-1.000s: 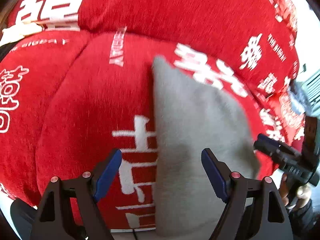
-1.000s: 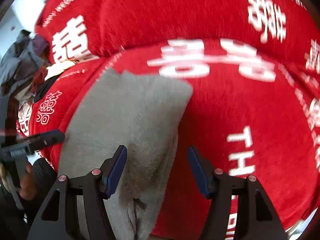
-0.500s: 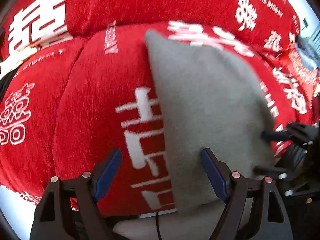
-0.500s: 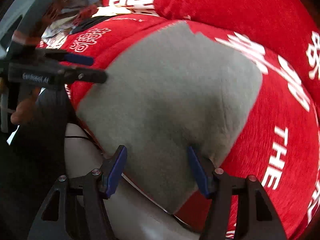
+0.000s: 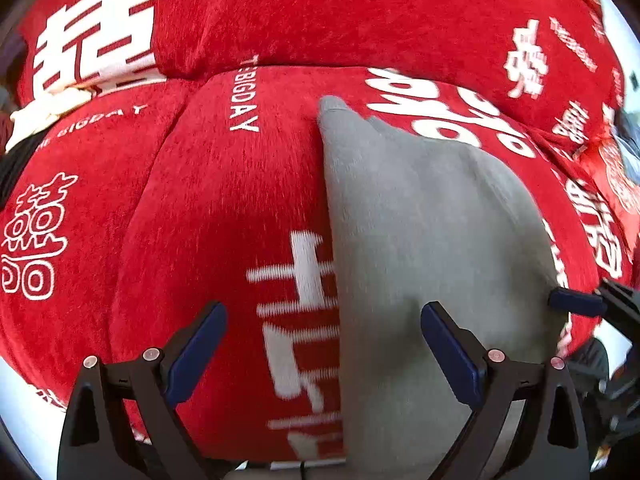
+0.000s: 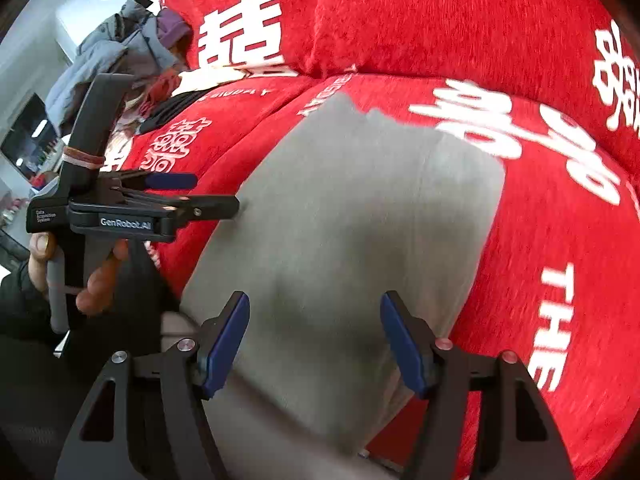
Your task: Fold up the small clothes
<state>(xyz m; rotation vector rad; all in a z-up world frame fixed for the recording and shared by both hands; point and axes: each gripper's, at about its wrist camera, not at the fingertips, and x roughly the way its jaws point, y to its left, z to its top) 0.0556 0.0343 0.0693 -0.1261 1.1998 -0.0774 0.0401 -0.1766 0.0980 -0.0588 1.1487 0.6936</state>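
A small grey garment (image 5: 432, 240) lies flat on a red sofa seat (image 5: 200, 200), its near end hanging over the front edge. My left gripper (image 5: 324, 312) hovers over the garment's left edge; its jaws are opening and its pads touch nothing. In the right wrist view the same grey garment (image 6: 352, 220) fills the middle. My right gripper (image 6: 313, 300) hangs above its near part, jaws opening, with cloth below them but not pinched. The left gripper (image 6: 212, 192) shows at the garment's left side, held by a hand (image 6: 40, 248). The right gripper (image 5: 576, 304) peeks in at the right.
The red sofa seat (image 6: 540, 200) has white lettering and plump back cushions (image 5: 360, 8) behind the garment. A pile of other clothes (image 6: 120, 48) sits on the sofa's far left end. A dark sleeve (image 6: 24, 320) is at the lower left.
The left gripper's jaws stand wider than before. The right gripper has swung from the garment's right edge to over its near middle. The garment lies where it was.
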